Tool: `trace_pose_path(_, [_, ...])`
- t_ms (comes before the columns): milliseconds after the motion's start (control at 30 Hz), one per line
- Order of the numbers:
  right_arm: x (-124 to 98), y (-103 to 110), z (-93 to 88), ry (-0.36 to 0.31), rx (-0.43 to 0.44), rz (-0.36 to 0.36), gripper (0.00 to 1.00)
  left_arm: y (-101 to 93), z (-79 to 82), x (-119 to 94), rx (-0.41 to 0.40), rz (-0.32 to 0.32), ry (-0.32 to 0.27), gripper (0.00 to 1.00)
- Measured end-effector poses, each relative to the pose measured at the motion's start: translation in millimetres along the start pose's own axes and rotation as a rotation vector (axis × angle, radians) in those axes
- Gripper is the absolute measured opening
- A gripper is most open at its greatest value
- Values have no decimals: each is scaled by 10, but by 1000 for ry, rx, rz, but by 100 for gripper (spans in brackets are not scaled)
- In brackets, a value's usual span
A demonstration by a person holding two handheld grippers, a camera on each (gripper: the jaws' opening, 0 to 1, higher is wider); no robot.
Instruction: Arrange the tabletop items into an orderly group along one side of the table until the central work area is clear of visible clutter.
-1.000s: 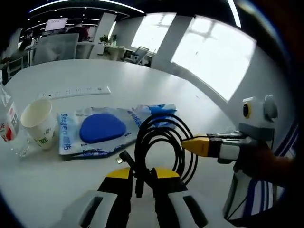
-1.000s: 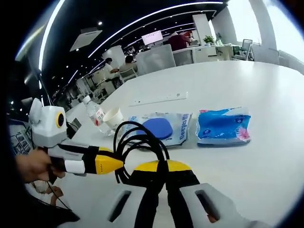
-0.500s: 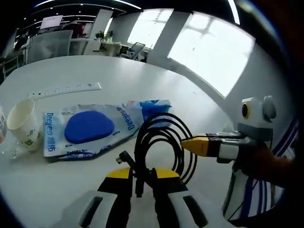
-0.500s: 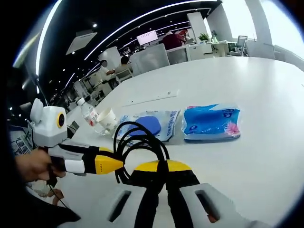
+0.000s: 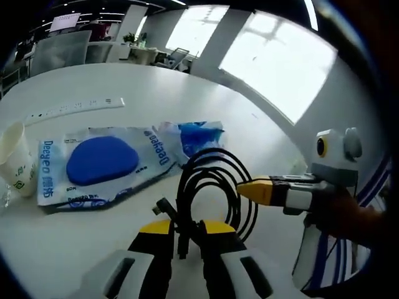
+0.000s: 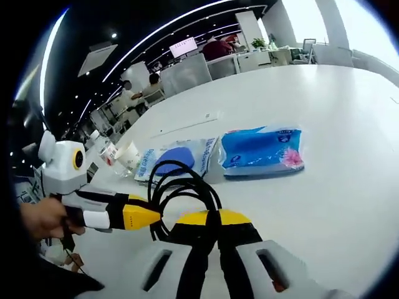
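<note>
**Both tongs hold one coiled cable above the worktop**

In the left gripper view, the left tongs (image 5: 185,233) are closed on the black coiled cable (image 5: 212,187). The coil rises just above their yellow tips. The right tongs (image 5: 249,188) come in from the right side and their closed yellow tip touches the coil at its right edge. In the right gripper view, the right tongs (image 6: 209,219) are closed on the same cable (image 6: 181,190), and the left tongs (image 6: 146,216) reach the coil from the left.

On the white worktop (image 5: 156,87), beyond the cable, I count these things: one clear pouch with a blue oval pad (image 5: 103,161), one blue tissue pack (image 6: 260,149) just beside the pouch, one paper cup (image 5: 14,161) to the left of the pouch, and one white power strip (image 5: 73,108) farther back. In the right gripper view one plastic bottle (image 6: 107,148) stands near the cup (image 6: 129,154). All these lie apart from the tongs, on the far side of the coil.
</note>
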State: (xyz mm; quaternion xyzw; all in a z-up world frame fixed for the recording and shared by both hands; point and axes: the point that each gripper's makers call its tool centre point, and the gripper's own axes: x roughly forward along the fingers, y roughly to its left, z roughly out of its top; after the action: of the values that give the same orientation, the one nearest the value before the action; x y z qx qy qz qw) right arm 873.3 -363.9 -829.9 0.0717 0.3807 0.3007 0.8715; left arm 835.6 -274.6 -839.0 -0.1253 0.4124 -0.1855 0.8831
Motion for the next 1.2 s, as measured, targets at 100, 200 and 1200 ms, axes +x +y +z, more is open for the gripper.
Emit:
trace_pose_path(100, [5, -18, -11, 3, 13, -6, 0, 4, 2, 62, 1, -2, 12, 14])
trace_pose_path(200, [59, -94, -26, 5, 29, -11, 0, 18, 18, 112, 2, -2, 18, 14])
trace_pose_path(1200, [254, -275, -169, 78, -70, -36, 2, 99, -57, 325, 58, 13, 90, 15])
